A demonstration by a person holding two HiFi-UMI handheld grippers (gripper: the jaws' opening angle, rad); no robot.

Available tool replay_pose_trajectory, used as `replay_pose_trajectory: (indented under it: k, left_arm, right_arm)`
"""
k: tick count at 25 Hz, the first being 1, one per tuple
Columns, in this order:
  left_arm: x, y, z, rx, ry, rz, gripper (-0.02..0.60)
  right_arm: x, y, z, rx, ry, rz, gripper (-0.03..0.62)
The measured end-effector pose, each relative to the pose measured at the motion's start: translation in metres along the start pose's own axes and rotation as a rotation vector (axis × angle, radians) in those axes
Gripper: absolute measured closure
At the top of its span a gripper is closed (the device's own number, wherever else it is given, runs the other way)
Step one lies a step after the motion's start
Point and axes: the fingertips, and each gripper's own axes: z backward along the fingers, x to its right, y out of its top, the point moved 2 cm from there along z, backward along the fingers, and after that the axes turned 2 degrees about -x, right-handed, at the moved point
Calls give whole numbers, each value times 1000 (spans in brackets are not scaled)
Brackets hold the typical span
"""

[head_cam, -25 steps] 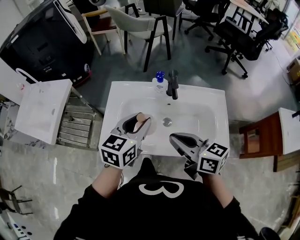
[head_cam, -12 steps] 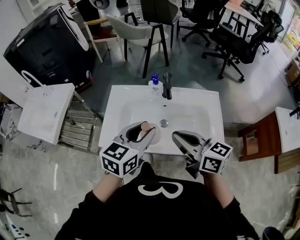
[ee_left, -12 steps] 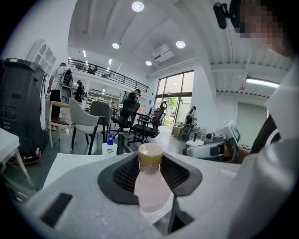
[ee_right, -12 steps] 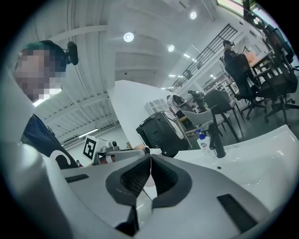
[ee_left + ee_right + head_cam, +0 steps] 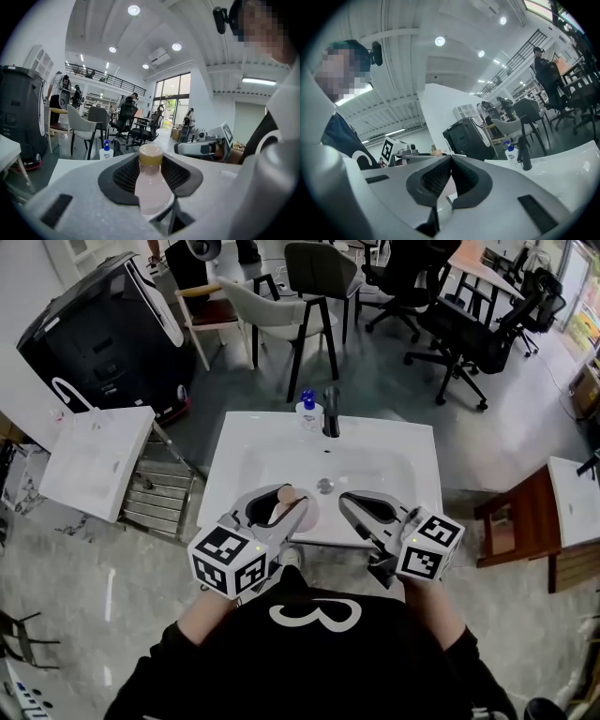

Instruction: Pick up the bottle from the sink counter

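Largest, in the middle of the head view: white sink worktop (image 5: 412,442), with basin (image 5: 375,474) sunk into it. At its back edge, dark faucet (image 5: 330,412). Just beside that on the left, a soap dispenser (image 5: 308,412) with blue pump, parked within reach of the tap. Not the thing in hand and, by the look of it, no part of this pick.

Over the near rim of the worktop, left gripper (image 5: 275,505), clamped on the bottle (image 5: 151,180). Pale pink body pinched from both sides by the ribbed pads, tan cap poking up above them. Gripped high, about the neck and shoulder, and held upright, probably to keep the contents level and to stop a smooth round body from slipping. Judged lifted clear of the worktop, though with the underside hidden by the gripper's own body, no certainty there. Bottle thus in the left gripper, above the front left of the basin, well apart from the dispenser.

To the right, near but apart, right gripper (image 5: 349,502): clenched tip to tip on nothing. Likely idle, kept out of the way yet close enough to steady the bottle if needed.
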Motion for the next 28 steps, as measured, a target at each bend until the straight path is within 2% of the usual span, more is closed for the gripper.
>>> replay_pose_trajectory:
  k: [7, 15, 28]
  left_arm:
    - [9, 0, 5, 6, -1, 1, 434]
    - [17, 7, 5, 0, -11, -33, 434]
    - [17, -1, 1, -1, -27, -22, 434]
  right_arm:
    - [-7, -3, 6, -7, 12, 23, 581]
    - [-6, 3, 12, -2, 6, 36, 580]
    - [-2, -8, 9, -18, 3, 29, 580]
